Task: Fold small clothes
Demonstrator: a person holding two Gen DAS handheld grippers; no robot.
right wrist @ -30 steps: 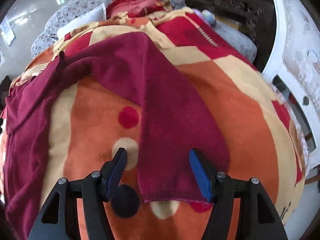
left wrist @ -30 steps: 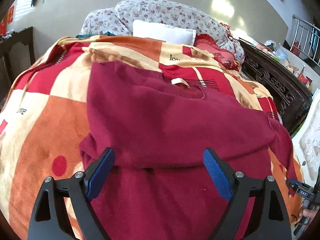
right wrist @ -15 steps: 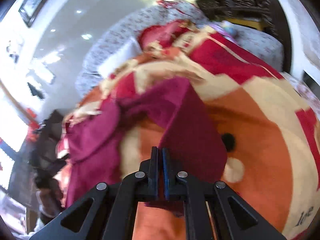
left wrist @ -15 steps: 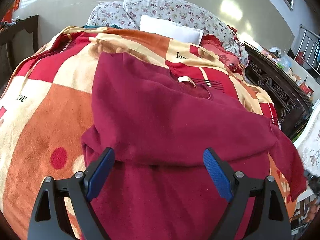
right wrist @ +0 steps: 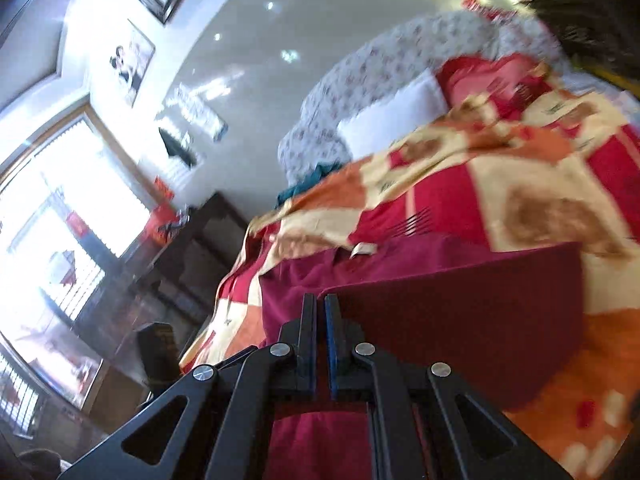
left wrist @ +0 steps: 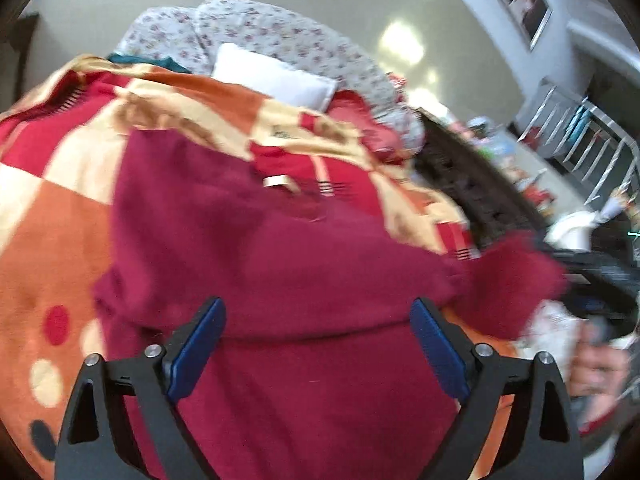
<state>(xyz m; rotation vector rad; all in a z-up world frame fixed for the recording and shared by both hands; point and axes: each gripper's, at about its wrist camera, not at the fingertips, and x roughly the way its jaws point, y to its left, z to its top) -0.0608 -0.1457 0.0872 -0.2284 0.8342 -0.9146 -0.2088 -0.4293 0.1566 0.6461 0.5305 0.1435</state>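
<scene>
A dark red sweater (left wrist: 256, 248) lies spread on a bed blanket, collar with a beige label at the far side. My left gripper (left wrist: 316, 344) is open and empty, hovering over the sweater's near part. My right gripper (right wrist: 319, 320) is shut on the sweater's sleeve (right wrist: 460, 300) and holds it lifted, drawn across the body of the sweater. In the left wrist view the lifted sleeve (left wrist: 512, 280) shows at the right, with a hand behind it.
The orange, red and cream blanket (left wrist: 52, 216) covers the bed. A white pillow (left wrist: 276, 76) and floral pillows (left wrist: 288, 36) lie at the head. A dark carved wooden bed frame (left wrist: 476, 184) is at the right. A dark cabinet (right wrist: 188, 252) stands by a bright window.
My right gripper closed on the sleeve end, lifted it off the blanket and carried it over toward the sweater's body. My left gripper stayed open over the sweater.
</scene>
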